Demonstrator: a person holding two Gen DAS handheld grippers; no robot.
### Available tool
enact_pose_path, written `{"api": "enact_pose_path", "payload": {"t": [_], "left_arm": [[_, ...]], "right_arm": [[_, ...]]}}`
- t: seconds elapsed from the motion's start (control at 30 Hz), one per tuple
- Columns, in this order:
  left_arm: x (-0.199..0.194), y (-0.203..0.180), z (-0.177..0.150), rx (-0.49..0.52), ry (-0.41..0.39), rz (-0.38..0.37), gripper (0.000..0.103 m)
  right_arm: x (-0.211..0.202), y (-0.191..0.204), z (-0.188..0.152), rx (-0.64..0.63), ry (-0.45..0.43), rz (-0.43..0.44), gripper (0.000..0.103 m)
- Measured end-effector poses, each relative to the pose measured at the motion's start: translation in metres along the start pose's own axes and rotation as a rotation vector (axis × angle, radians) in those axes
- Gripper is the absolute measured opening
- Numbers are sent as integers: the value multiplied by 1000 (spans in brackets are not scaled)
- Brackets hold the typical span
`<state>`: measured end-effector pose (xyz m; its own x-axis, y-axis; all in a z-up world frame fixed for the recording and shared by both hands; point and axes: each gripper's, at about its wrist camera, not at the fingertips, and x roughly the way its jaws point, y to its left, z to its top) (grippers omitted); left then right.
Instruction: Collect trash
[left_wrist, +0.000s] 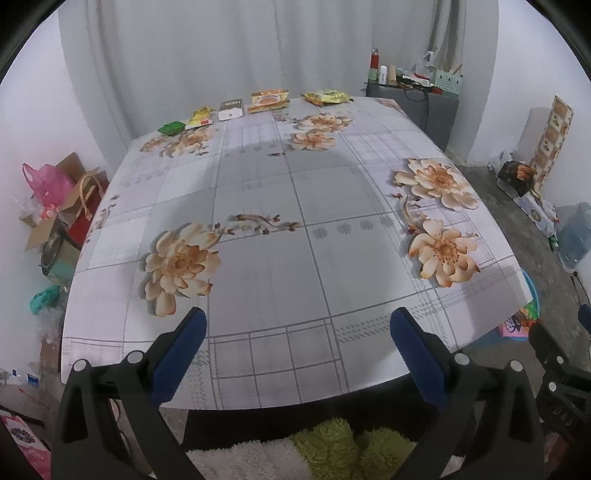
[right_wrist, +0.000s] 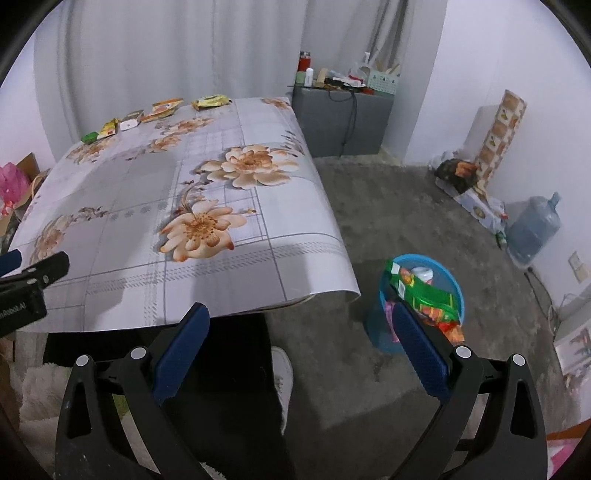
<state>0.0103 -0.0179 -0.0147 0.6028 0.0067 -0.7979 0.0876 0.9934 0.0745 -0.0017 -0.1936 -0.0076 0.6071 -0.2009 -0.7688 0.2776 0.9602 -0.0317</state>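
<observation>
Five pieces of trash lie in a row along the far edge of the tabletop (left_wrist: 295, 206), read from left to right: a green packet (left_wrist: 171, 127), a yellow wrapper (left_wrist: 200, 117), a white box (left_wrist: 231, 109), an orange pack (left_wrist: 268, 99) and a yellow-green bag (left_wrist: 327, 97). The left claw (left_wrist: 297, 328) hovers over the near edge, open and empty, facing the row, which runs crosswise to its fingers. The right claw (right_wrist: 301, 325), also open and empty, hangs off the tabletop's right side, above the floor (right_wrist: 406, 206); the blue bin (right_wrist: 452, 280), already holding wrappers, stands just beyond its right finger. The trash lies well apart from both claws, straight ahead across the tabletop; the left claw appears slightly nearer, while the right is nearer the bin.
</observation>
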Motion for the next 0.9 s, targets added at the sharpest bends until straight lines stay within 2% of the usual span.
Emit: {"api": "enact_pose_path", "payload": {"t": [0.57,0.9], "left_arm": [[-1,-10,6,32,-15,19,97],[-1,-11,8,36,-16,21,97]], "right_arm": [[-5,-35,1,50,-14,-67,95],[-5,-39,2,45,-18,-78,95]]}}
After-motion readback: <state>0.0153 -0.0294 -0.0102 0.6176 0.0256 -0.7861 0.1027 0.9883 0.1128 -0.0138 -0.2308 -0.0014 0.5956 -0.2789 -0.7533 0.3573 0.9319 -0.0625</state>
